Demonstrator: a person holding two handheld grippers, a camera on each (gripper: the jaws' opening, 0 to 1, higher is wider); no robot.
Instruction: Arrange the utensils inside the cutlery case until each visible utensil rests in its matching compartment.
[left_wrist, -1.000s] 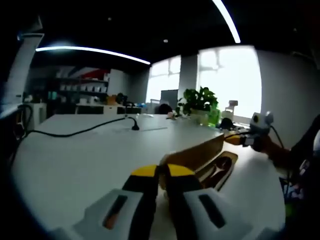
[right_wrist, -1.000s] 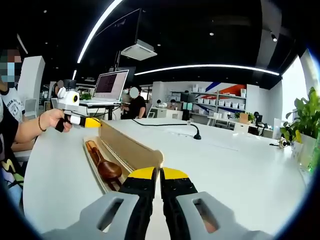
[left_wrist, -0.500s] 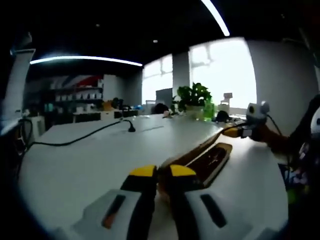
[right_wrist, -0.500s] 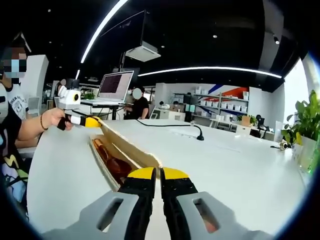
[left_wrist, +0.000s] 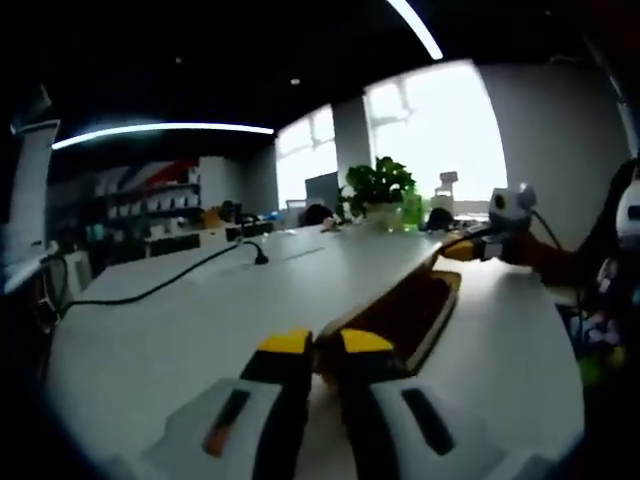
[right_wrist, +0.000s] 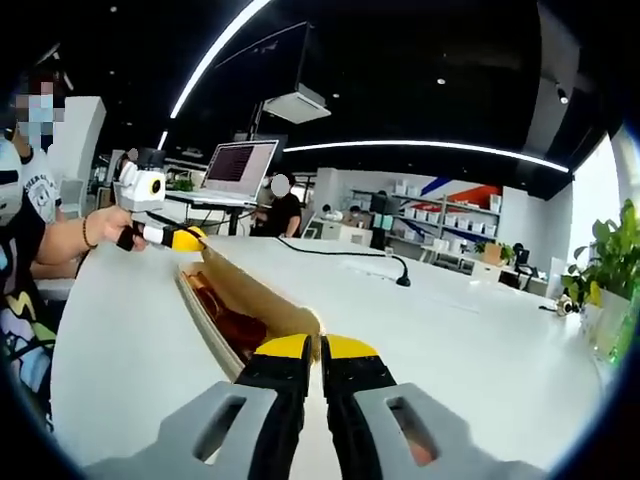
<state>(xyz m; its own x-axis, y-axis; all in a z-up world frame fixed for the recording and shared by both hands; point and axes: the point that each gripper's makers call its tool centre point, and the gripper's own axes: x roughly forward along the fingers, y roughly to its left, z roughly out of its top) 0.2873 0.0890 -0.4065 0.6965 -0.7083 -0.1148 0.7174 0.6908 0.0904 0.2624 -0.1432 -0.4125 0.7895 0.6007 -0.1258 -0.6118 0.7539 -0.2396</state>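
Both claws are clamped on the two ends of the long flat wooden cutlery case (right_wrist: 235, 300), and its hinged lid is being swung toward shut. The left claw (left_wrist: 318, 345) has its yellow-tipped jaws pressed together on the near corner of the lid at lower centre of the left gripper view. The right claw (right_wrist: 306, 348) pinches the other end of that lid the same way in the right gripper view.

What changed over the last second: in the right gripper view the lid stood nearly upright and the brown wooden spoon (right_wrist: 228, 322) lay plainly open beside it. Now the lid leans over the tray, and the spoon shows as a dark reddish shape in the narrowed gap, left of centre. In the left gripper view the opening of the case (left_wrist: 405, 310) has likewise darkened and its contents are no longer readable.

Reading: sorting looks finished and this is the closing step, though I cannot check compartments from here. The case sits on the white table (right_wrist: 470, 350), near its edge.
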